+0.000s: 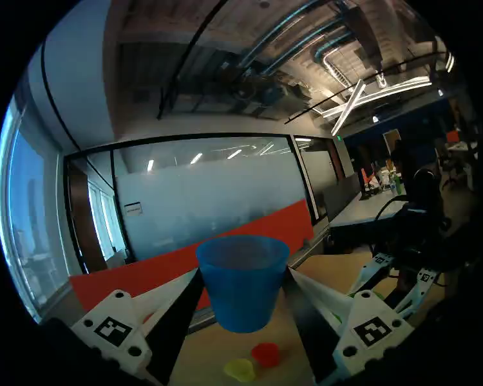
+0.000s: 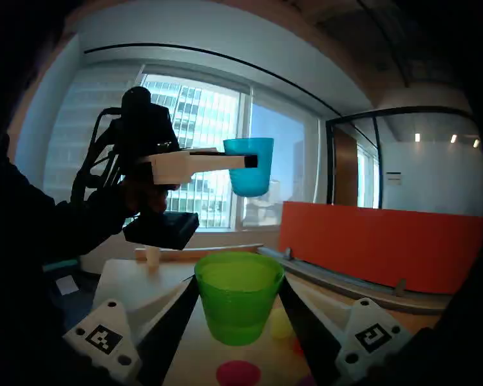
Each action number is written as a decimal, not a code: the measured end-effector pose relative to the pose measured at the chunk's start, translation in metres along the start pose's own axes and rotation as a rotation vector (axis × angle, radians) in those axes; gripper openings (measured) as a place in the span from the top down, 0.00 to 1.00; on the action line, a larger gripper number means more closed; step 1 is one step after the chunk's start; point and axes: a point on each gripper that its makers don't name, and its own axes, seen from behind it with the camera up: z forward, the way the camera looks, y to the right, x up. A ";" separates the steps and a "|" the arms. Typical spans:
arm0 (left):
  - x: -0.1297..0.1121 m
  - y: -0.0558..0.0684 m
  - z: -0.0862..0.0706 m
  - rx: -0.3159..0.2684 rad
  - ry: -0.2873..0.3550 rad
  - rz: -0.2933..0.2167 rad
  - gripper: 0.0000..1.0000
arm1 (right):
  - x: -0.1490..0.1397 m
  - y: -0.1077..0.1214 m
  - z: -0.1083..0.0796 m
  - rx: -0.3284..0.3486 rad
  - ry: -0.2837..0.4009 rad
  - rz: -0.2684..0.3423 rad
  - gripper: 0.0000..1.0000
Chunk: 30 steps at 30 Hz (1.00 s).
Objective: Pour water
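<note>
A blue plastic cup [image 1: 243,286] stands upright between the fingers of my left gripper [image 1: 243,276], which is shut on it. In the right gripper view the same blue cup [image 2: 249,166] hangs high in front of the window, pinched by the left gripper [image 2: 245,161] in a person's hand [image 2: 145,193]. My right gripper [image 2: 239,283] is shut on an upright green translucent cup [image 2: 239,299], lower down over the table. The right gripper [image 1: 399,270] also appears at the right of the left gripper view. Whether either cup has water in it is not visible.
A light wooden table [image 2: 196,354] lies below, with flat coloured discs on it: pink [image 2: 238,372], yellow [image 2: 280,325], red [image 1: 265,354] and yellow [image 1: 240,368]. An orange partition [image 2: 383,244] and glass walls stand behind. Desks and chairs [image 1: 422,186] are far right.
</note>
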 end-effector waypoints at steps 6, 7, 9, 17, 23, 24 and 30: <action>-0.012 -0.004 -0.003 0.001 -0.005 -0.073 0.17 | 0.002 0.001 -0.001 -0.006 0.000 -0.001 0.11; -0.014 -0.004 -0.004 0.000 -0.008 -0.077 0.17 | 0.002 0.002 -0.001 -0.008 -0.002 0.001 0.11; -0.019 -0.004 -0.005 -0.002 -0.013 -0.087 0.17 | 0.001 0.003 -0.002 -0.012 -0.006 0.003 0.10; -0.045 -0.006 -0.014 0.007 -0.048 -0.113 0.17 | -0.002 0.011 -0.010 -0.035 -0.019 0.007 0.11; -0.064 -0.004 -0.021 0.004 -0.078 -0.126 0.17 | 0.000 0.021 -0.022 -0.061 -0.025 0.009 0.11; -0.067 -0.002 -0.022 0.001 -0.084 -0.129 0.17 | 0.000 0.023 -0.024 -0.066 -0.025 0.009 0.11; -0.085 -0.001 -0.025 0.004 -0.101 -0.144 0.17 | 0.002 0.034 -0.037 -0.095 -0.026 0.015 0.10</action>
